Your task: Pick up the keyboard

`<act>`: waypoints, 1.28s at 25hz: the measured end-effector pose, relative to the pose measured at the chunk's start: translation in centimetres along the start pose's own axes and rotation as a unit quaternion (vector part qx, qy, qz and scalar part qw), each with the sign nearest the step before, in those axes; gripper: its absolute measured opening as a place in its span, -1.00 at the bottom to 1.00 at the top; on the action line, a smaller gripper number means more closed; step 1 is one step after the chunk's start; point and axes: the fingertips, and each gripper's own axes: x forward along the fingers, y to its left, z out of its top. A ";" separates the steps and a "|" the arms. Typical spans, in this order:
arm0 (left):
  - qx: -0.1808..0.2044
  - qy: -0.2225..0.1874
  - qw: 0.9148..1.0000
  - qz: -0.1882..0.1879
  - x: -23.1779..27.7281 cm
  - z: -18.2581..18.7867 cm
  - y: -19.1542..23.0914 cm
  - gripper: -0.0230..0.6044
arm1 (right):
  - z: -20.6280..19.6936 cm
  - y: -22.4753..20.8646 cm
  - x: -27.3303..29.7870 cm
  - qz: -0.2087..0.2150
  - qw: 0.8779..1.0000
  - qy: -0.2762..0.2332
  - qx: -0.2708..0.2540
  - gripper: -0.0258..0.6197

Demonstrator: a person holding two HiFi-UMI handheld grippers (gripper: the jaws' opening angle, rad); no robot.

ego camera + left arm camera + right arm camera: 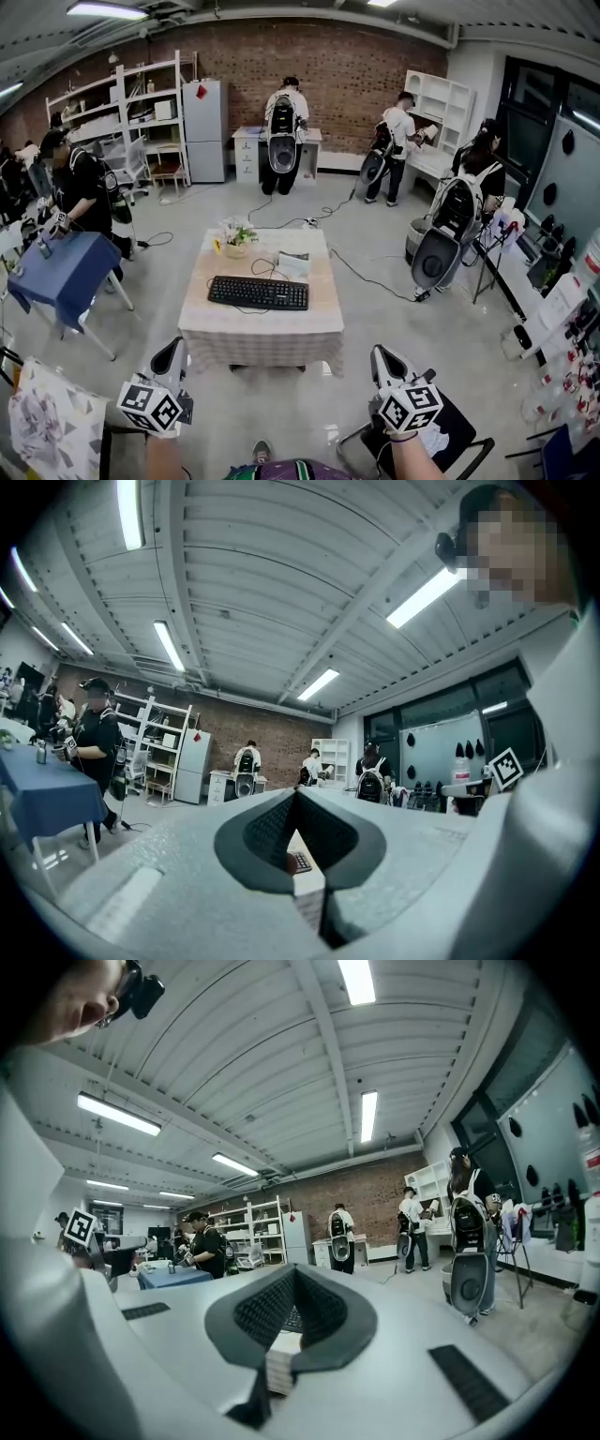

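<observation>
status: task not started; 0 of 2 steps done (approach, grasp and lift).

1. task object. the keyboard (258, 292) is black and lies flat on the small cloth-covered table (225, 323) in the middle of the room. it sits toward the near half of the top, long side across the head view. a thin cable runs from it over the cloth. a flower pot (234, 239) stands at the far left corner and a paper sheet (293, 265) lies behind the keyboard, both apart from it.

2. tools. the left gripper (171, 354) and the right gripper (382, 361) are held low at the near edge of the head view, on the near side of the table and well apart from the keyboard. both point level toward the table. in the left gripper view the left gripper's jaws are pressed together at the tips with nothing between them. in the right gripper view the right gripper's jaws are likewise pressed together and empty. a sliver of the keyboard shows past each pair of pads, far ahead.

3. remaining work, as judged: move up to the table, spread the jaws, set them on the keyboard's edges, close, and lift it clear of the cloth. the trailing cable may drag during the lift.
</observation>
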 end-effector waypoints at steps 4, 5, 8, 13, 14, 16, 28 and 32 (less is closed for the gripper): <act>-0.004 0.003 1.000 0.002 1.2 -0.6 1.3 -0.87 | -0.6 0.1 1.7 0.006 1.000 0.007 0.005 -0.92; -0.006 0.004 1.000 0.002 1.5 -0.7 1.6 -0.87 | -0.7 0.1 2.2 0.007 1.000 0.009 0.005 -0.92; -0.010 0.006 1.000 0.004 2.7 -0.9 2.9 -0.87 | -0.6 0.3 4.0 0.011 1.000 0.011 0.009 -0.92; -0.016 0.008 1.000 -0.001 4.7 -1.2 5.7 -0.87 | -0.2 1.5 7.3 0.014 1.000 0.010 0.006 -0.92; -0.015 0.009 1.000 -0.003 5.2 -1.3 6.3 -0.87 | -0.1 1.7 8.0 0.014 1.000 0.010 0.005 -0.92; -0.014 0.010 1.000 -0.007 6.0 -1.2 7.5 -0.87 | 0.0 2.0 9.2 0.011 1.000 0.010 0.004 -0.92; -0.017 0.014 0.999 -0.037 10.5 -1.9 14.2 -0.87 | 0.2 4.6 16.3 -0.014 1.000 0.008 -0.003 -0.92; -0.022 0.024 0.998 -0.045 11.7 -2.9 16.2 -0.87 | 0.0 4.9 17.6 -0.031 0.999 0.010 -0.005 -0.92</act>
